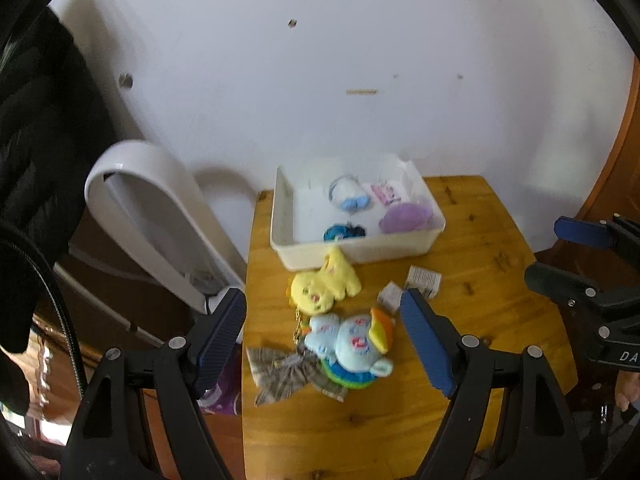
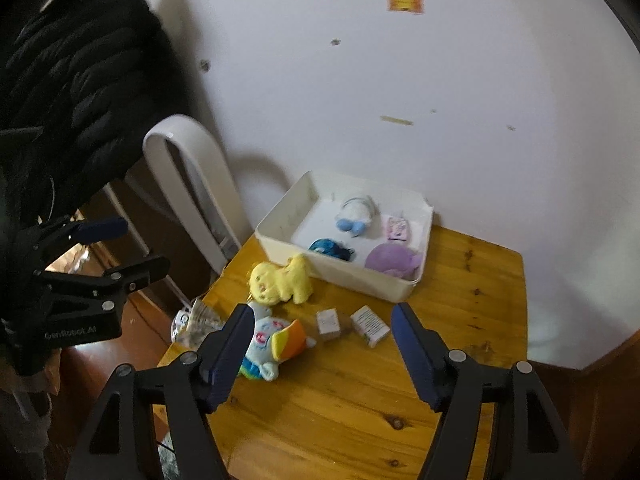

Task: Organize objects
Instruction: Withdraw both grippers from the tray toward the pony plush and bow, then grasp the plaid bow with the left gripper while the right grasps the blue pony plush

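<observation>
Grey checked bow (image 1: 288,372) shows whole only in the left view.

Toys (image 1: 324,292) on table (image 1: 480,240), bin (image 1: 352,246) behind.

Both the left gripper (image 1: 324,340) and the right gripper (image 2: 322,350) have black triangular plastic frames, silver rivets and ribbed dark-blue finger pads (image 1: 426,348).

White bin (image 1: 352,246); yellow plush (image 1: 324,286); pale-blue plush (image 1: 348,340); checked grey bow (image 1: 288,372); honey-coloured table (image 1: 480,280).
</observation>
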Action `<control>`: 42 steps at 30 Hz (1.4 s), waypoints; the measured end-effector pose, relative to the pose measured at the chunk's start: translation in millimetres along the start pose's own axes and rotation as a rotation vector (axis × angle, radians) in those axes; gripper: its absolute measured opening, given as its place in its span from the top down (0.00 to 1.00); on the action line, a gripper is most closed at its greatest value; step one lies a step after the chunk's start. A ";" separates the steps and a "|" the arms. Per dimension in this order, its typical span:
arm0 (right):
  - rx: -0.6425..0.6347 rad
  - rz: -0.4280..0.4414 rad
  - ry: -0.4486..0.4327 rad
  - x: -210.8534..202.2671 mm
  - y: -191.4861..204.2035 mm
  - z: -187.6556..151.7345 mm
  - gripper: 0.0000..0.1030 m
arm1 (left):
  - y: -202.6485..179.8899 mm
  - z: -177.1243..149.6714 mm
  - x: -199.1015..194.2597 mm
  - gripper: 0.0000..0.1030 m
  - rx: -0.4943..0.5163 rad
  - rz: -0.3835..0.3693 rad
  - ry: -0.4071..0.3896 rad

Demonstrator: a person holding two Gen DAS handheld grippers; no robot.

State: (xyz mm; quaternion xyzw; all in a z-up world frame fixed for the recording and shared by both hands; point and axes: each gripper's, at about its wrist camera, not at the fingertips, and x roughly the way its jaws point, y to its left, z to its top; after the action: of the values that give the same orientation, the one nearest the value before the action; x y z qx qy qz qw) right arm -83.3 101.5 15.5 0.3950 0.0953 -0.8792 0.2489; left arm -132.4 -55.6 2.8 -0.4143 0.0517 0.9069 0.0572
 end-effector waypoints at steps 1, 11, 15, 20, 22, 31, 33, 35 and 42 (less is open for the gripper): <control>-0.015 0.001 0.003 3.1 4.4 -4.0 0.30 | 2.4 -5.7 1.0 0.20 0.001 0.004 0.005; -0.032 0.072 0.099 50.6 30.1 -30.1 0.30 | 17.3 -56.0 30.8 0.20 0.098 0.018 0.087; -0.043 0.083 0.136 72.2 38.7 -37.2 0.30 | 22.0 -75.1 47.7 0.20 0.170 -0.001 0.131; -0.065 0.071 0.168 100.3 45.8 -41.7 0.30 | 20.4 -99.1 77.6 0.20 0.319 0.008 0.182; -0.079 0.062 0.179 112.9 49.9 -43.7 0.30 | 20.0 -106.5 89.6 0.20 0.372 0.009 0.197; -0.055 0.067 0.281 183.1 57.6 -50.0 0.30 | 36.5 -119.2 145.8 0.20 0.385 -0.034 0.286; -0.042 0.072 0.303 198.3 57.7 -50.6 0.30 | 40.1 -120.2 157.9 0.20 0.380 -0.043 0.303; -0.038 0.071 0.321 211.7 58.9 -51.5 0.30 | 43.0 -120.5 168.5 0.20 0.375 -0.050 0.318; -0.042 0.068 0.370 244.6 59.4 -55.3 0.29 | 44.6 -122.0 194.1 0.20 0.388 -0.088 0.351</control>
State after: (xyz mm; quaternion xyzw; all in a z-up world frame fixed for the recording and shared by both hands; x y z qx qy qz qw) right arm -155.1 -18.0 -201.3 0.5478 0.1445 -0.7804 0.2647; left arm -174.1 -105.1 -221.6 -0.5483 0.2158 0.7909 0.1651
